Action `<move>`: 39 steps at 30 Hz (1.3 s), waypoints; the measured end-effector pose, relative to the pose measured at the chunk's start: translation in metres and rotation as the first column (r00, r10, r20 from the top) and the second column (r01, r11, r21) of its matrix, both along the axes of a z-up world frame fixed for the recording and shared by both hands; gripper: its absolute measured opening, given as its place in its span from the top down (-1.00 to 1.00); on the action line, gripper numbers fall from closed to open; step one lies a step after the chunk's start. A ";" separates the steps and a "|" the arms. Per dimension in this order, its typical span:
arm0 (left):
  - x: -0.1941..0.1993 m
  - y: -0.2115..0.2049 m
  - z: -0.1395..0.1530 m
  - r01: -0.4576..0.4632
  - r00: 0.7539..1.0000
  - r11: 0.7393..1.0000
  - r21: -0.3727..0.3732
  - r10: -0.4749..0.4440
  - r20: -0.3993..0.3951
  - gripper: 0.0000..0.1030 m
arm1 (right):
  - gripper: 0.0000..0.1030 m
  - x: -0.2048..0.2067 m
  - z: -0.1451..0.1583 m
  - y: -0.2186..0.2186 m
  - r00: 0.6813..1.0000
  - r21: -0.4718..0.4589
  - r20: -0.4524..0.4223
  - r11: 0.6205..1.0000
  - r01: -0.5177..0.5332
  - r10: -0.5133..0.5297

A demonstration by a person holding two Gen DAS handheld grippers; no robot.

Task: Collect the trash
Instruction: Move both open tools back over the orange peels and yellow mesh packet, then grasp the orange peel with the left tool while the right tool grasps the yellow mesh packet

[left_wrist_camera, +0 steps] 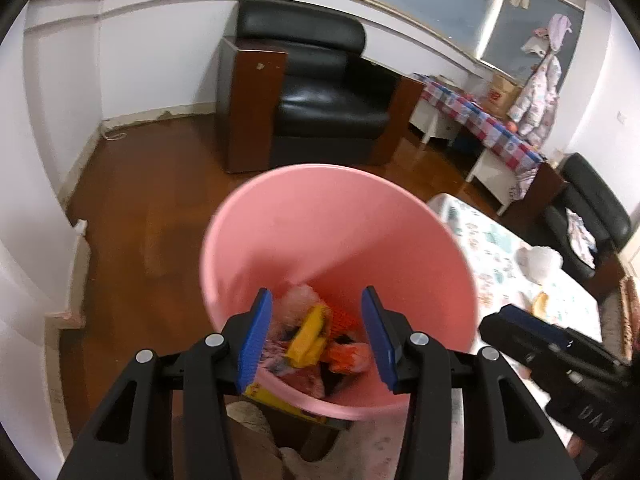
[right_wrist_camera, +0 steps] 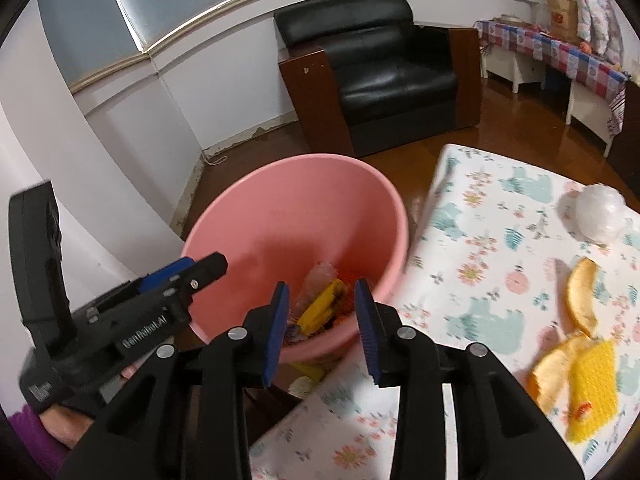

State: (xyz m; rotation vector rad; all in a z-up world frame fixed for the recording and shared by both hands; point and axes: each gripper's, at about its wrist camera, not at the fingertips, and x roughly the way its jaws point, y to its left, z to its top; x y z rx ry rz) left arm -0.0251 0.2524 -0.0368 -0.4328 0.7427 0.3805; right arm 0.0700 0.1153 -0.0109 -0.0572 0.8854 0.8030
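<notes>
both grippers, left (left_wrist_camera: pixel 316 336) and right (right_wrist_camera: pixel 322 328), hang open, empty over the bin (right_wrist_camera: pixel 280 184); right should fetch the peel (right_wrist_camera: pixel 582 296) gently.

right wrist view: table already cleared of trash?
No: orange peel, a yellow wrapper and a crumpled clear plastic wad lie on the floral tablecloth, outside the pink bin.

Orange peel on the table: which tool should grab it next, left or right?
Right. The right tool is open and empty beside the table, with the peel on its right. The left tool, also open, hangs over the pink bin, farther away.
</notes>
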 end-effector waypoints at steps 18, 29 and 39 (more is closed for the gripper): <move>0.030 -0.095 0.006 0.214 0.977 0.977 -0.009 -0.214 -0.025 0.11 | 0.33 -0.006 0.001 -0.117 0.971 -0.018 0.053 0.972 0.233 -0.232; 0.054 -0.150 0.011 0.320 0.947 0.947 0.013 -0.319 -0.046 0.11 | 0.33 0.001 -0.003 -0.177 0.933 -0.034 0.082 0.935 0.353 -0.350; 0.072 -0.180 0.013 0.389 0.920 0.921 0.027 -0.387 -0.057 0.04 | 0.33 0.017 -0.018 -0.214 0.902 -0.065 0.064 0.900 0.432 -0.428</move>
